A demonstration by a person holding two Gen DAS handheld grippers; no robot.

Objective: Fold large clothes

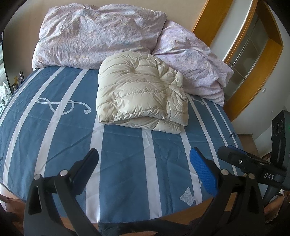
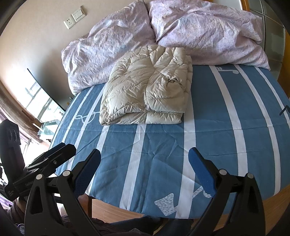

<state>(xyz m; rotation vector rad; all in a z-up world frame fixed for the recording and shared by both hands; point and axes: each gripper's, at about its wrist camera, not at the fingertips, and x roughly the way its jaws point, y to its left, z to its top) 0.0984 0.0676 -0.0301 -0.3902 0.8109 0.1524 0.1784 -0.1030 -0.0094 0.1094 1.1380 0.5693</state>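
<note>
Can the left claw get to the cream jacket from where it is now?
Probably yes: the left claw is open, and only bare striped bedcover lies between it and the folded cream jacket.

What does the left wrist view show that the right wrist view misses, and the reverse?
Only the left wrist view shows the wooden-framed glass door. Only the right wrist view shows the wall switch and socket and the window. Both show the folded cream down jacket on the blue striped bedspread, the pink pillows, and both hand-held grippers open.
</note>
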